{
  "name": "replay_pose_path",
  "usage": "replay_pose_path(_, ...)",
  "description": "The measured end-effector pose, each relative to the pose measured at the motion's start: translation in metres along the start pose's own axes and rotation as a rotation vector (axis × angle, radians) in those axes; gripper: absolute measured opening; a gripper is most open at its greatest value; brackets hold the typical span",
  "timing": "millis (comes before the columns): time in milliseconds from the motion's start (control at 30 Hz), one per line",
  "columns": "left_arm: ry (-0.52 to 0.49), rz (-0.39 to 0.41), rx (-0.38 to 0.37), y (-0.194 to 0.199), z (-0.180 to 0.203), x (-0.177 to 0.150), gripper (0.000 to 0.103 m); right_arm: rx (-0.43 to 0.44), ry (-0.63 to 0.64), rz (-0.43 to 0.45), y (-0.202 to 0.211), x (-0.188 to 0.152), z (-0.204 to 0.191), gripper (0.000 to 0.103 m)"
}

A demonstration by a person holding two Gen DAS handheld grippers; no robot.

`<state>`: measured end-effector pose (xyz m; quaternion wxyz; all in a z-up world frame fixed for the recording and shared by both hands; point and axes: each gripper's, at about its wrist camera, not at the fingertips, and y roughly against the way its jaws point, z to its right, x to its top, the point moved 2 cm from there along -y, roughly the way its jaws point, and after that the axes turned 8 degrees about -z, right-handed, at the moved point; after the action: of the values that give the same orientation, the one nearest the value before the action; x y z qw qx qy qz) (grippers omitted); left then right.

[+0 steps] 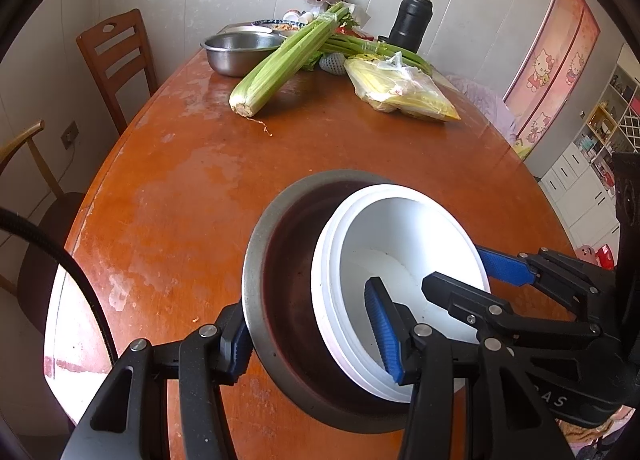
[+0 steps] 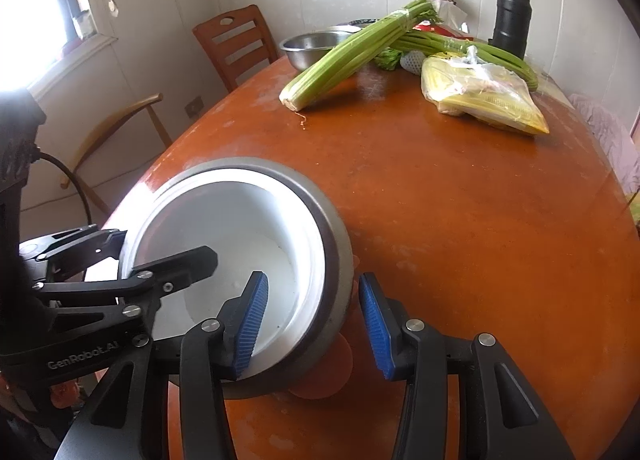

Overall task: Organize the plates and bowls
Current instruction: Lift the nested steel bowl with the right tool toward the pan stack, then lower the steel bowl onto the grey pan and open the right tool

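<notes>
A grey metal bowl (image 1: 256, 260) stands on the near part of the brown table (image 1: 180, 180), with a white bowl (image 1: 400, 228) nested inside it. My left gripper (image 1: 308, 312) straddles the left wall of the pair, one finger against the metal outside and the other inside the white bowl. My right gripper (image 2: 312, 278) straddles the right wall the same way, over the metal bowl (image 2: 336, 244) and white bowl (image 2: 224, 212). Each wrist view also shows the other gripper: the right gripper (image 1: 456, 266) and the left gripper (image 2: 168, 244). Both look shut on the nested bowls.
At the far end of the table lie celery bunches (image 1: 288, 56), a steel basin (image 1: 236, 50), a plastic bag of yellow food (image 1: 400, 88) and a black flask (image 1: 412, 16). Wooden chairs (image 1: 116, 56) stand along the left edge. A black cable (image 1: 60, 252) hangs at the left.
</notes>
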<state>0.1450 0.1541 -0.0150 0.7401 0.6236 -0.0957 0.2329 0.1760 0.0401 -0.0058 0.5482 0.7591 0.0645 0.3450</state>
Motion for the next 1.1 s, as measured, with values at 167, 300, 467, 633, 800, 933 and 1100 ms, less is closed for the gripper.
replay_pose_path(167, -0.002, 0.014, 0.011, 0.006, -0.001, -0.002, 0.051, -0.009, -0.001, -0.003, -0.001, 0.0, 0.0, 0.049)
replay_pose_path(300, -0.006, 0.034, 0.026, 0.012, -0.003, -0.002, 0.052, -0.022, 0.0, -0.007, -0.004, -0.002, -0.003, 0.049)
replay_pose_path(467, -0.005, 0.039, 0.034, 0.015, -0.005, -0.003, 0.053, -0.029, 0.007, -0.004, -0.005, -0.002, -0.007, 0.049)
replay_pose_path(633, -0.003, 0.06, 0.057, 0.019, -0.009, -0.005, 0.054, -0.051, 0.006, -0.001, -0.006, -0.002, -0.009, 0.049)
replay_pose_path(800, -0.011, 0.073, 0.07, 0.024, -0.009, -0.007, 0.055, -0.072, 0.006, 0.006, -0.005, -0.002, -0.01, 0.049)
replay_pose_path(933, -0.007, 0.092, 0.098, 0.029, -0.009, -0.009, 0.056, -0.076, 0.006, 0.019, -0.001, -0.003, -0.012, 0.049)
replay_pose_path(1100, -0.006, 0.096, 0.09, 0.031, -0.006, -0.011, 0.057, -0.088, 0.007, 0.035, 0.004, -0.003, -0.013, 0.049)
